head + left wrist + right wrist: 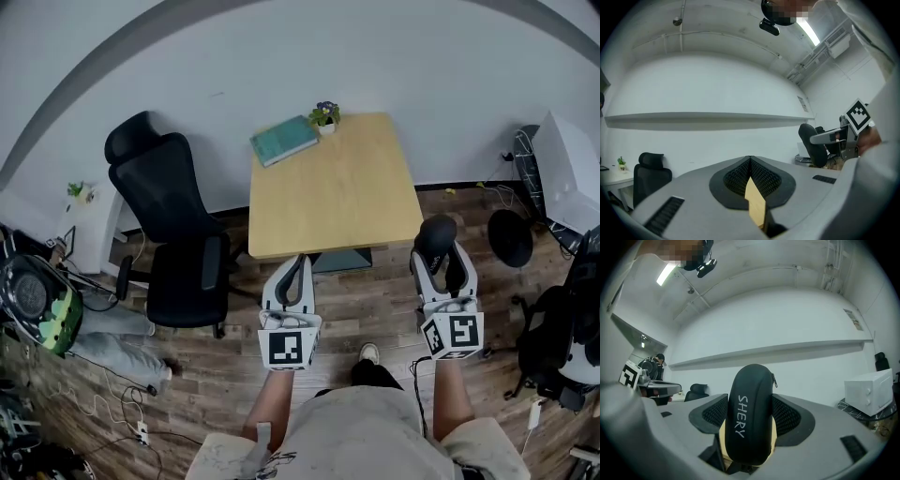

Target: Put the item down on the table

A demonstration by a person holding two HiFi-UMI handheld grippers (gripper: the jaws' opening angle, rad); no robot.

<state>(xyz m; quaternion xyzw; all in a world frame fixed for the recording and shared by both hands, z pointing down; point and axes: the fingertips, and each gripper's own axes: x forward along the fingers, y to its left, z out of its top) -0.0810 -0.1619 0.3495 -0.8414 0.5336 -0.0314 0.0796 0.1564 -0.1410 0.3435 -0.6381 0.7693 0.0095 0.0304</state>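
Note:
A black zipped case (pixel 751 413) with white lettering stands upright between the jaws of my right gripper (pixel 750 420), which is shut on it. In the head view the case (pixel 435 234) pokes out of the right gripper (pixel 441 258), just off the near right corner of the light wooden table (pixel 333 192). My left gripper (pixel 292 277) hovers at the table's near edge, jaws closed together on nothing. Its own view shows the left gripper (pixel 750 176) with the tips meeting and a sliver of table below.
A teal book (pixel 284 139) and a small potted plant (pixel 325 114) lie at the table's far edge. A black office chair (pixel 173 239) stands left of the table. A white box (pixel 569 169) and a black stool (pixel 509 237) are at the right. Cables run over the wooden floor.

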